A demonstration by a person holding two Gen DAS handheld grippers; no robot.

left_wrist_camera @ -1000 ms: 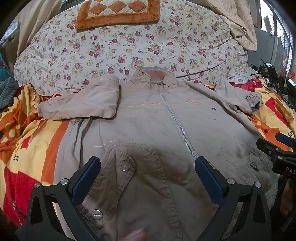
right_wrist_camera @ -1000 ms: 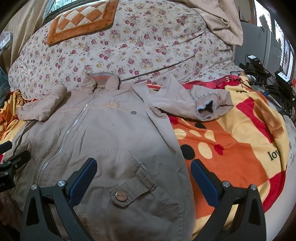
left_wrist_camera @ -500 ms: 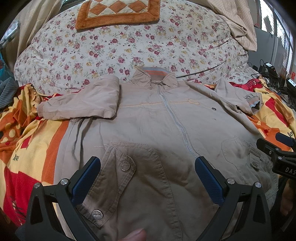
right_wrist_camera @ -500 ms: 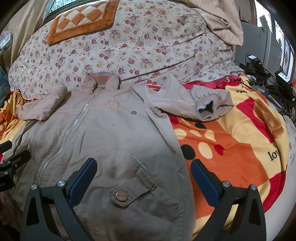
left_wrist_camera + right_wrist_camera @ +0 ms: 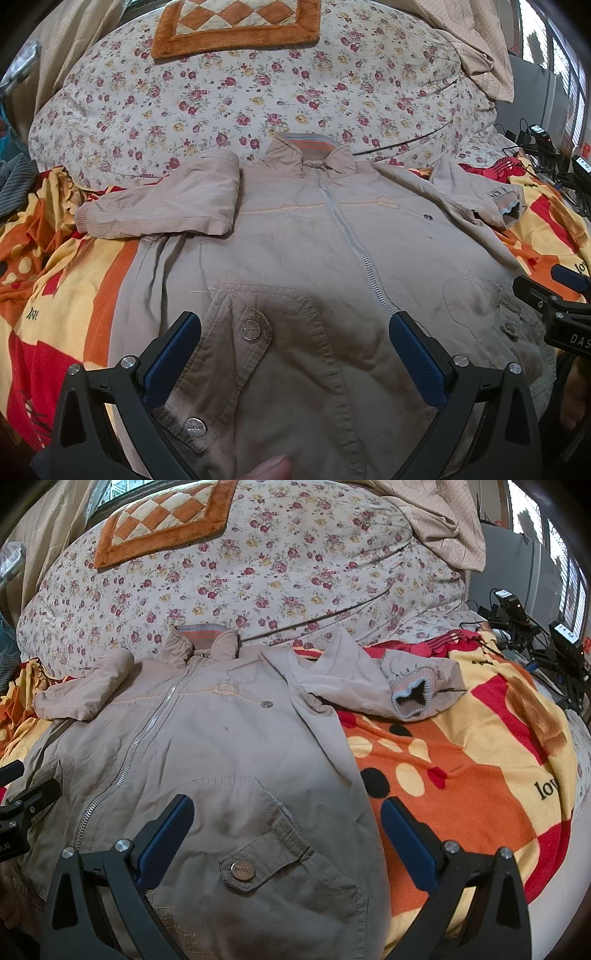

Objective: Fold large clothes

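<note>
A beige zip-up jacket (image 5: 314, 251) (image 5: 221, 746) lies front-up on the bed, collar toward the far end. One sleeve (image 5: 166, 199) is folded in beside the chest. The other sleeve (image 5: 369, 686) lies bent on the blanket, its ribbed cuff (image 5: 412, 698) facing me. My left gripper (image 5: 295, 332) hovers open over the hem near the flap pocket (image 5: 255, 328), nothing between its blue pads. My right gripper (image 5: 286, 814) hangs open above the other hem pocket (image 5: 243, 867). Each gripper shows at the edge of the other's view.
An orange, red and yellow blanket (image 5: 461, 768) covers the bed under the jacket. A floral duvet (image 5: 258, 92) is heaped behind, with an orange checked cushion (image 5: 236, 26) on top. Cables and black devices (image 5: 535, 638) sit at the right edge. A fingertip (image 5: 269, 467) shows at the bottom.
</note>
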